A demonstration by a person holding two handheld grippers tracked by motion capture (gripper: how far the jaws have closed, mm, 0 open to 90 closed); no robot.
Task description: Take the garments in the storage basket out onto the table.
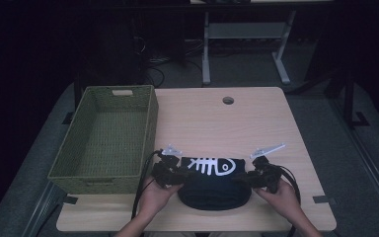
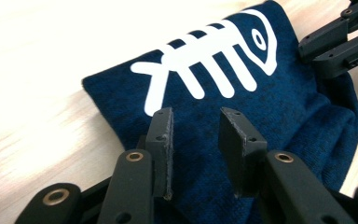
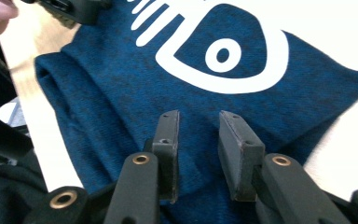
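A dark blue folded shirt with a white fish-skeleton print lies flat near the table's near edge, right of centre-left; its near side looks rolled or bunched, though the dim view blurs it.

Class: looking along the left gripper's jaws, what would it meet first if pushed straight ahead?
Most likely the folded blue garment under its open jaws, around the white fish-skeleton print. The right gripper lies further on; depth is uncertain.

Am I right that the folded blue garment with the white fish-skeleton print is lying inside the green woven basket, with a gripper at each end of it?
Not quite: the folded blue garment lies on the table, to the right of the green woven basket, as the high view shows. The left gripper and right gripper are indeed at its two ends.
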